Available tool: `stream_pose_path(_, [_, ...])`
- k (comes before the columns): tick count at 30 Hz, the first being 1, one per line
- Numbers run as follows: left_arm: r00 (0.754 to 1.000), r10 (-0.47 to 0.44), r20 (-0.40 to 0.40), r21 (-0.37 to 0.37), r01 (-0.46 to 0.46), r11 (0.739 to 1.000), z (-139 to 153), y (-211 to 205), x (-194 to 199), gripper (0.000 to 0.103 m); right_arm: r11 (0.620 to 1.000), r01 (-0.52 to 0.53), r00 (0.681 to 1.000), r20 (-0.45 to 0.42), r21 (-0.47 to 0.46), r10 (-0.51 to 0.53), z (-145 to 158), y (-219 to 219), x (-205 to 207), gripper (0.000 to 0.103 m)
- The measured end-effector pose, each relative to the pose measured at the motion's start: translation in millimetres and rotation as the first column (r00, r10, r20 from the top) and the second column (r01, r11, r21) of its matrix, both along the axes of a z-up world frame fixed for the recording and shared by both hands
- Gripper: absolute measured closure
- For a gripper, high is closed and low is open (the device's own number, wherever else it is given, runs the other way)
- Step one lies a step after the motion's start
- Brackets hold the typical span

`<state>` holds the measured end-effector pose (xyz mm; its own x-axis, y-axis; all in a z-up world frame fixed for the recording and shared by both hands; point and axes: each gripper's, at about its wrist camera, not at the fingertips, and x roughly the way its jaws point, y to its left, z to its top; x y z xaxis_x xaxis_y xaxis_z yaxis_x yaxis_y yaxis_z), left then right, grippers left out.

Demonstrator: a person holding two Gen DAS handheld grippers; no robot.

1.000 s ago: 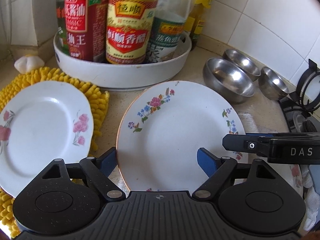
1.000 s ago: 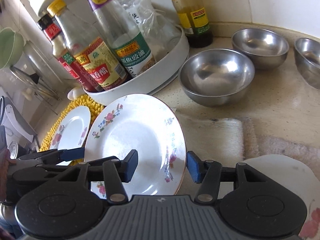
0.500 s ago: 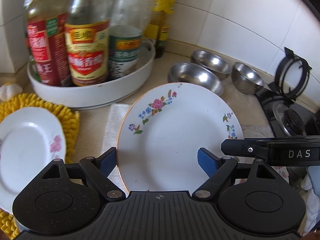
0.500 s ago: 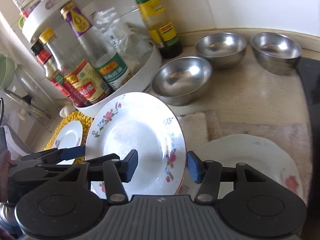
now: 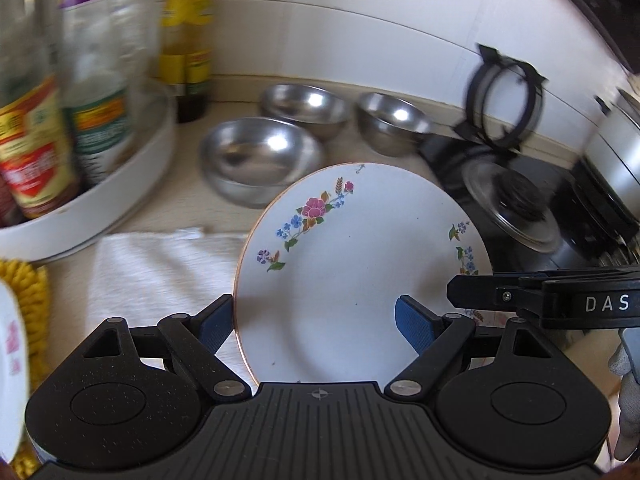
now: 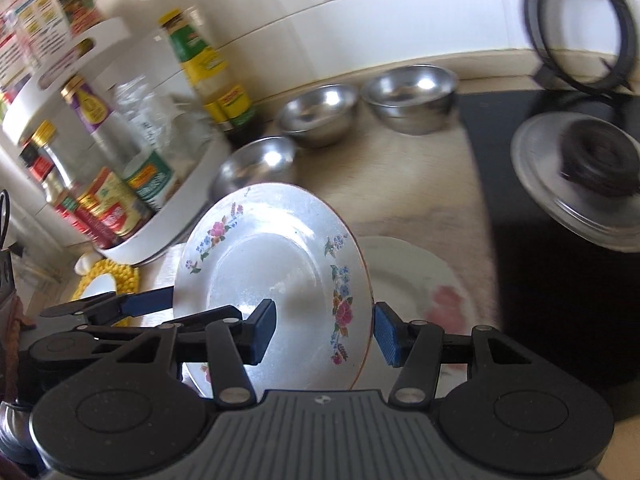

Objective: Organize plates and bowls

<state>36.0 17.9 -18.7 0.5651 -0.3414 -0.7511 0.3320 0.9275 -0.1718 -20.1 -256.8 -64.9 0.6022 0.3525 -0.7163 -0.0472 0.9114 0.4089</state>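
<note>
Nearest you, the left gripper (image 5: 314,326) is clamped on the flowered plate (image 5: 352,264): one blue pad outside its left rim, the other lying on its face. The right gripper (image 6: 324,330) is clamped on the same plate from the other side, with one pad on the face and one against the right rim. The plate hangs in the air between your two hands, tilted, over the near part of the counter.

Just below and to the right lies the pink-rose plate (image 6: 416,276), flat on the pale cloth (image 5: 160,264) — that looks like your stacking spot. Level the flowered plate before you lower it, centre it over the one beneath, and move both hands at one pace so neither grip twists the rim. Set it down rim to rim, then let go one side at a time.

Farther back sit the steel bowls (image 5: 256,156), near one another and well clear of your path — no trouble there. To the far right, mind the stove burner (image 6: 576,176); don't swing wide.
</note>
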Motion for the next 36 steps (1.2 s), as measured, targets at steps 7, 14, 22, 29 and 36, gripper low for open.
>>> stream_pose_path(7, [0.996, -0.092, -0.017, 0.008, 0.092, 0.996, -7, -35, -1, 0.014, 0.997, 0.075, 0.997, -0.02, -0.014, -0.076, -5, -26, -13, 0.044])
stream_pose_path(14, [0.993, -0.115, -0.035, 0.0, 0.115, 0.993, -13, -52, -1, 0.014, 0.994, 0.111, 0.993, -0.027, -0.022, -0.112, -10, -41, -16, 0.044])
stream_pose_path(22, [0.993, -0.108, 0.046, -0.002, 0.108, 0.994, 0, -59, -10, 0.014, 0.994, 0.103, 0.993, 0.062, -0.042, -0.1, 4, -46, -13, 0.043])
stream_pose_path(29, [0.998, 0.006, 0.062, -0.006, -0.006, 1.0, 6, -37, -19, 0.013, 0.999, -0.031, 0.996, 0.08, -0.032, 0.033, 9, -21, 3, 0.043])
stream_pose_path(36, [0.976, 0.208, 0.065, 0.021, -0.21, 0.978, 10, 10, -34, 0.013, 0.966, -0.257, 0.961, 0.097, -0.019, 0.258, 12, 39, 26, 0.042])
